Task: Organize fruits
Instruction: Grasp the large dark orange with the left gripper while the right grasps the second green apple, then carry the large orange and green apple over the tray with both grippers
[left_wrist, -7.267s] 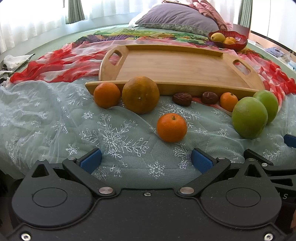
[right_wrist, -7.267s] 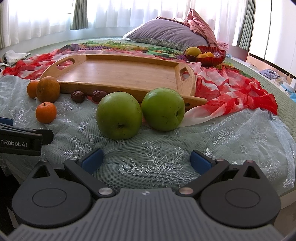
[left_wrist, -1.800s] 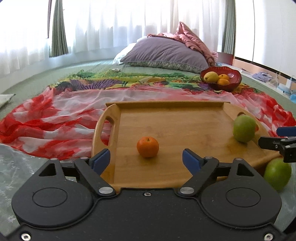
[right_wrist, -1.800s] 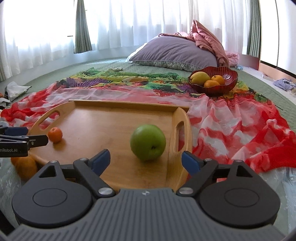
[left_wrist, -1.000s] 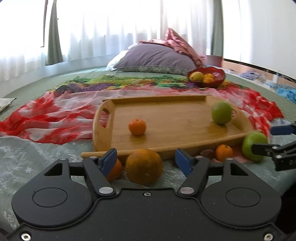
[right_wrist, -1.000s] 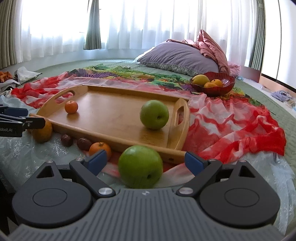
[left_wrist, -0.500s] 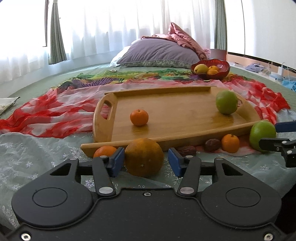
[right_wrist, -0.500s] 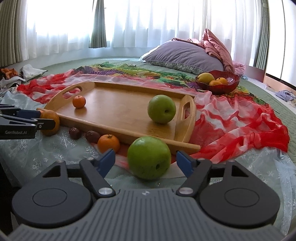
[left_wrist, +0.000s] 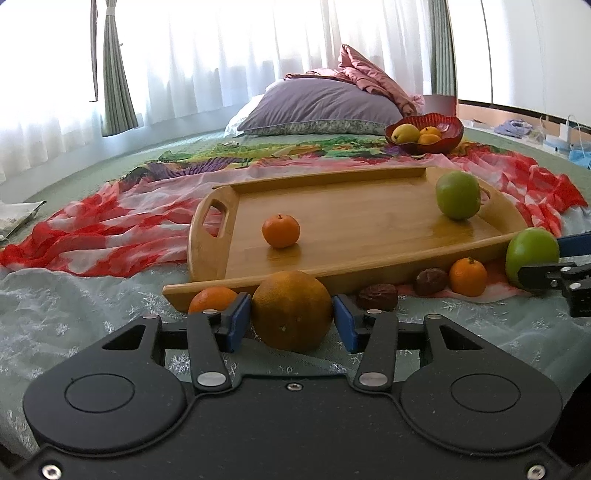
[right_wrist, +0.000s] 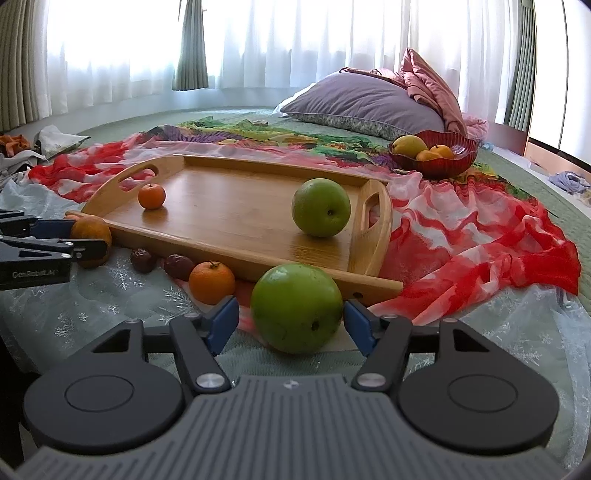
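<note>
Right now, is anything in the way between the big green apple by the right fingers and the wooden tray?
Only the tray's own raised front edge, just behind the green apple. The apple must go up and over it. Past the edge the wood is bare until the other apple.

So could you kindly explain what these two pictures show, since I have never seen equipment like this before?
There is no robot here: a person holds a two-finger gripper in each hand, and a wide-angle camera on each one looks forward along its fingers. The black shapes at the bottom of each picture are the gripper itself.

The left view shows the left gripper with its blue pads on either side of a large orange that sits on the bedcover; whether the pads press it is hard to tell. The right view shows the right gripper around a green apple, with small gaps at the pads.

Behind them lies a wooden tray holding a small tangerine and a second green apple. In front of the tray lie another tangerine and two dark dried fruits. A red bowl of fruit stands further back.
</note>
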